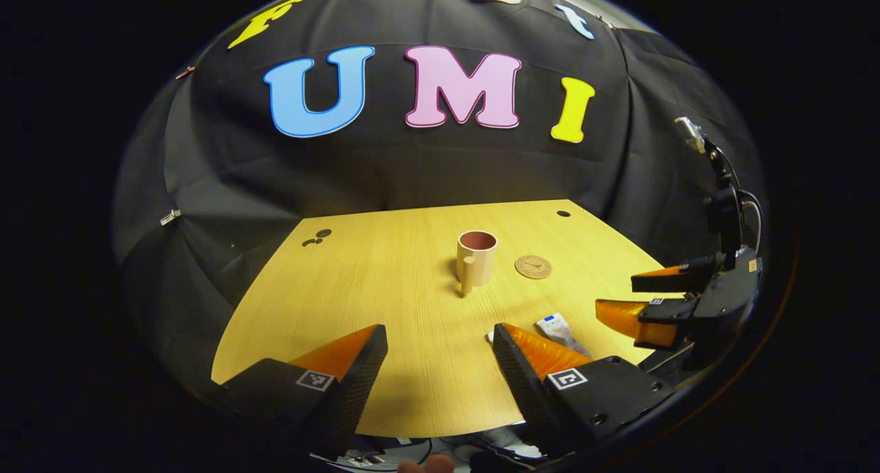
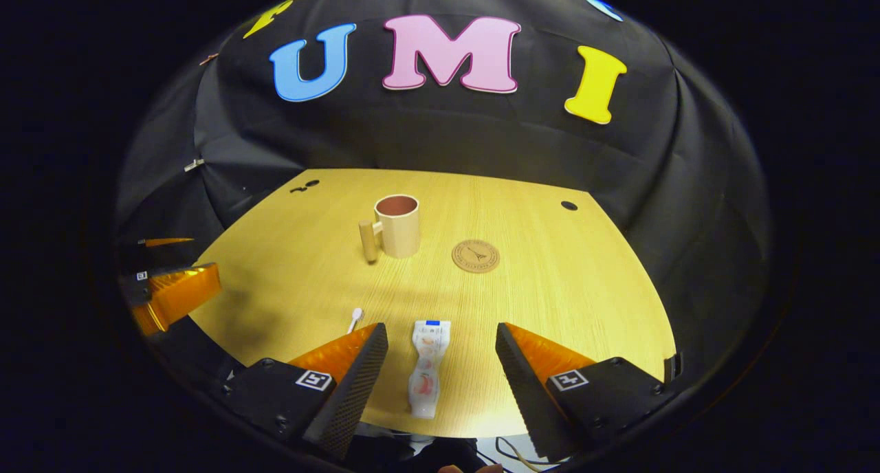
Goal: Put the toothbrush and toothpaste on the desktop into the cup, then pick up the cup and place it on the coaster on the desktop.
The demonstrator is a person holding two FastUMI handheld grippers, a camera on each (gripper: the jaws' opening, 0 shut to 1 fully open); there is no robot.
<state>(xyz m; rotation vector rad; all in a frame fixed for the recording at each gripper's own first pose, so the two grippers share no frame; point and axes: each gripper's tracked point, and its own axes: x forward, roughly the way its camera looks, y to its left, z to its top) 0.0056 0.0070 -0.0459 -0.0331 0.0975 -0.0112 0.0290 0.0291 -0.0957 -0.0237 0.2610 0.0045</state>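
A beige cup with a dark red inside and a side handle stands upright mid-table. To its right lies a round brown coaster. The white toothpaste tube lies flat near the front edge, between the fingers of my right gripper, which is open above it. The toothbrush shows only its white head beside the right gripper's left finger. My left gripper is open over bare table, left of the tube. The right gripper also appears at the right of the left gripper view.
The wooden table has small dark holes at its far corners. Black cloth walls close in behind and at both sides. Cables hang below the front edge.
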